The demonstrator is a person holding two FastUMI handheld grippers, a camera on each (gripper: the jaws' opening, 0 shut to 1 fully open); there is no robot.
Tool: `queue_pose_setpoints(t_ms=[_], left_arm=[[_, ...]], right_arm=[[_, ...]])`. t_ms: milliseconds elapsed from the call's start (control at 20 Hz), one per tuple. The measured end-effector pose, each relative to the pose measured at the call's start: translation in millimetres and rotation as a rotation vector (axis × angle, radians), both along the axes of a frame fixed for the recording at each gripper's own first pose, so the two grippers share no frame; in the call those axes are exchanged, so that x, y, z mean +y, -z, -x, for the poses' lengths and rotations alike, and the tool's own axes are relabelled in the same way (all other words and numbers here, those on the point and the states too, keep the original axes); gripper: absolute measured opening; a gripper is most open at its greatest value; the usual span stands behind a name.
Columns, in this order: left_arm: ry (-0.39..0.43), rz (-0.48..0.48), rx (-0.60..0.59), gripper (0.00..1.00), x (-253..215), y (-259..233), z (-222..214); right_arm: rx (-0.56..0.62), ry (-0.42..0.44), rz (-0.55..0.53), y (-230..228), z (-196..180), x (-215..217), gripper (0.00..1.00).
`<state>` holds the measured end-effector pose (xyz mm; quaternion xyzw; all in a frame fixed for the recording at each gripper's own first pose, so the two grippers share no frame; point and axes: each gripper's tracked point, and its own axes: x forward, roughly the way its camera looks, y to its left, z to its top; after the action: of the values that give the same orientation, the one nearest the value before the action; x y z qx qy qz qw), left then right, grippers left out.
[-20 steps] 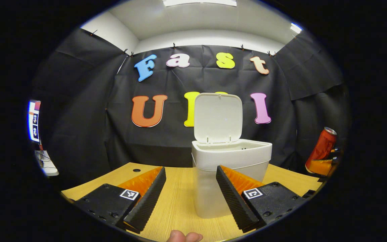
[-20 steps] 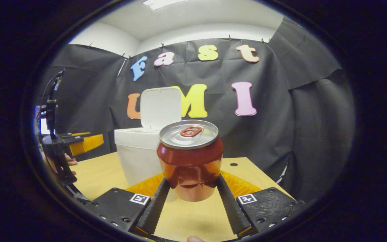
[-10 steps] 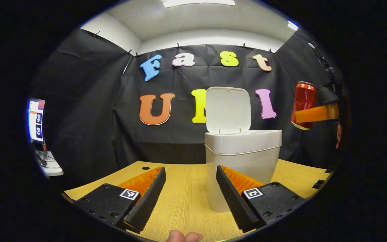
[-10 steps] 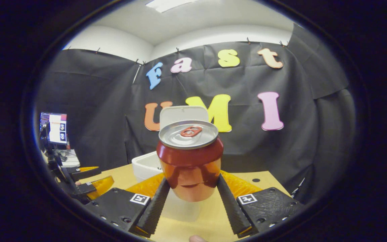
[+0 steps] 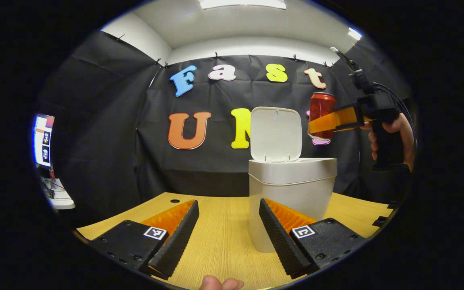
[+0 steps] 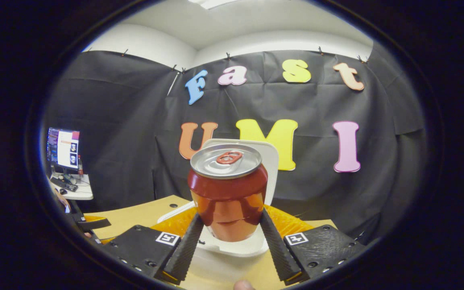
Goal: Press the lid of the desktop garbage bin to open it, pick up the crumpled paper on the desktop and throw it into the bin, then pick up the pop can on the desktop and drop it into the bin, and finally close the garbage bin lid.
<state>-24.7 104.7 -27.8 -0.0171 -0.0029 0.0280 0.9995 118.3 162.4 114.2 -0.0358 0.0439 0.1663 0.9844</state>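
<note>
The right gripper (image 6: pixel 228 237) is pinching the red aluminium pop can (image 6: pixel 228 191) above the lid-up white plastic bin (image 5: pixel 292 201); dropping and lid-closing are remaining, the left gripper (image 5: pixel 228 237) spread idle.

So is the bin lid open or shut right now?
Open. The lid stands upright behind the bin rim, and the pop can is held in the air beside it in the right claw.

A red pop can (image 6: pixel 228 189) with a silver top and red pull tab; a white garbage bin (image 5: pixel 291 201) with a plain white lid (image 5: pixel 275 133); a light wood-grain tabletop (image 5: pixel 220 237); a plain white ceiling (image 5: pixel 252 24).
</note>
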Motion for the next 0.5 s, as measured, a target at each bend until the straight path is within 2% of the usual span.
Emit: queue_pose_setpoints(t_ms=[100,250,500], left_arm=[[-0.008,-0.010,-0.004,0.96,4.2,-2.8,0.1],[-0.006,0.005,-0.002,0.97,7.6,-0.2,0.0],[-0.003,0.009,0.013,0.96,7.9,1.7,0.3]], right_arm=[[0.005,0.015,0.028,-1.8,-17.9,7.9,0.80],[0.067,-0.011,0.022,14.2,-32.6,26.7,0.80],[0.164,0.006,0.051,38.8,-58.4,27.1,0.81]])
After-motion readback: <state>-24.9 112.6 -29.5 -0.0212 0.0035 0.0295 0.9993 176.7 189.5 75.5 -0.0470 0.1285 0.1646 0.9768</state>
